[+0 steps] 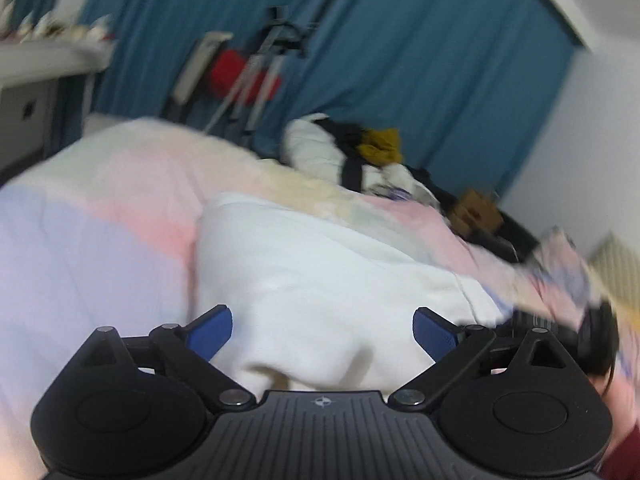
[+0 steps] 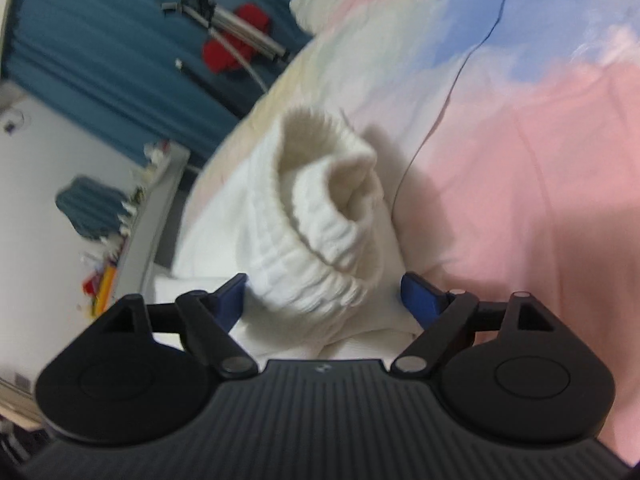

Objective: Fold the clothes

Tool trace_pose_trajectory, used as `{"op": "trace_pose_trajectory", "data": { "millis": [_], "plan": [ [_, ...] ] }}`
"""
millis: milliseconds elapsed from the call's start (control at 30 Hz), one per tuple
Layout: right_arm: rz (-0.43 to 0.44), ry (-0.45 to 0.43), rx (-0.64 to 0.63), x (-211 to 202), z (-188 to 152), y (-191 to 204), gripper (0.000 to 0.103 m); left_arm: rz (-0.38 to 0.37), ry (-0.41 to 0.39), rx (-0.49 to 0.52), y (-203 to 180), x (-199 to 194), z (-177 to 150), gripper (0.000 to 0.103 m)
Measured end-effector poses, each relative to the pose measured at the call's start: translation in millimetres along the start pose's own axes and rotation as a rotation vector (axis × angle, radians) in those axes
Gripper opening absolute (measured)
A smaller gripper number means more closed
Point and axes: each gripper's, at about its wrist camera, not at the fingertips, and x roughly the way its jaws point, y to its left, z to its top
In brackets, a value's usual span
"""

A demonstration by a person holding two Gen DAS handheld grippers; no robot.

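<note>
White ribbed knit garment lay bunched on pastel pink-blue bed cover. Right gripper spread wide, cuff roll between pads, ungripped. Left gripper likewise spread above white cloth.

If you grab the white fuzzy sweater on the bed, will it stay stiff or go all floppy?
Probably floppy: the white sweater already slumps in soft folds on the bed cover. Its ribbed cuff looks stretchy, so it may sag. The fuzzy knit likely won't slip much.
</note>
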Motion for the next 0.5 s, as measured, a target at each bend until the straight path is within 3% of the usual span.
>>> {"op": "trace_pose_trajectory", "data": {
  "millis": [133, 300, 400, 467, 500],
  "plan": [
    [0.011, 0.016, 0.026, 21, -1, -6, 0.095, -0.008, 0.050, -0.179, 35, 14, 9, 0.098],
    [0.120, -0.018, -0.051, 17, -5, 19, 0.096, -0.016, 0.120, -0.271, 63, 30, 11, 0.099],
    [0.202, -0.070, -0.064, 4, -3, 28, 0.089, -0.026, 0.145, -0.311, 75, 35, 9, 0.100],
    [0.163, -0.063, -0.056, 10, -3, 27, 0.084, -0.039, 0.160, -0.338, 85, 37, 7, 0.100],
    [0.119, -0.051, -0.054, 15, -4, 25, 0.076, -0.045, 0.166, -0.343, 88, 38, 5, 0.099]
  ]
}}
